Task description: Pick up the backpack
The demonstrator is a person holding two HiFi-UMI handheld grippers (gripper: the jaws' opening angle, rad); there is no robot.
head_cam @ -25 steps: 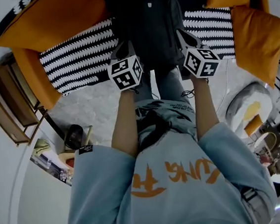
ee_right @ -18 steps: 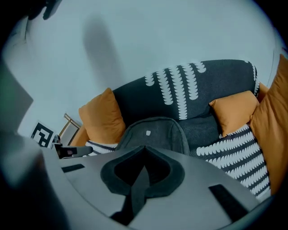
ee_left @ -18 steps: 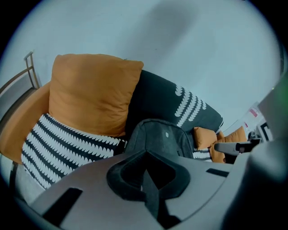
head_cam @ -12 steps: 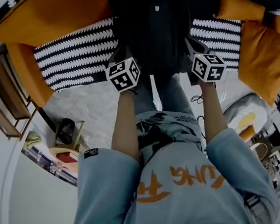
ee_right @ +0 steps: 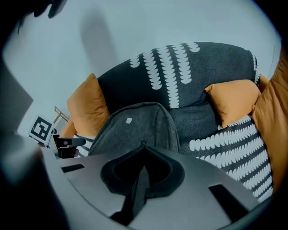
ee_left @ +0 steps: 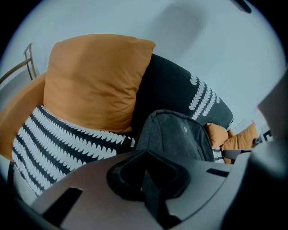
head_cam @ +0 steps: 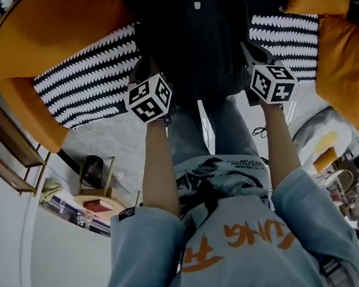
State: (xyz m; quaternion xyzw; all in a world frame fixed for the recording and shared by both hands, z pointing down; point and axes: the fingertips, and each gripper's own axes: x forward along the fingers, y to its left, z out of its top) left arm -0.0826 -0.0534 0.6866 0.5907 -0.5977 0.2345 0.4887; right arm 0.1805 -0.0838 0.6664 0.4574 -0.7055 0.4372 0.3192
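A dark grey backpack (head_cam: 200, 35) stands upright on the sofa seat, leaning on the backrest with its small logo patch facing me. My left gripper (head_cam: 147, 65) sits by its lower left corner and my right gripper (head_cam: 250, 51) by its lower right corner. In the left gripper view the backpack (ee_left: 173, 132) rises just beyond the shut left gripper (ee_left: 145, 167). In the right gripper view the backpack (ee_right: 135, 126) stands behind the shut right gripper (ee_right: 143, 165). I see nothing held in either. The jaws hide the backpack's lower part, so contact cannot be told.
The sofa seat (head_cam: 90, 79) has a black-and-white pattern, with orange cushions at left (head_cam: 52, 25) and right (head_cam: 350, 71). A wooden shelf (head_cam: 2, 152) stands at the left. A low table (head_cam: 93, 203) with small items is on the floor, and the person's legs (head_cam: 216, 129) are below the backpack.
Both grippers have sunk toward the sofa's front edge, staying on either side of the backpack. The backpack and sofa look larger and nearer. Both stay shut.
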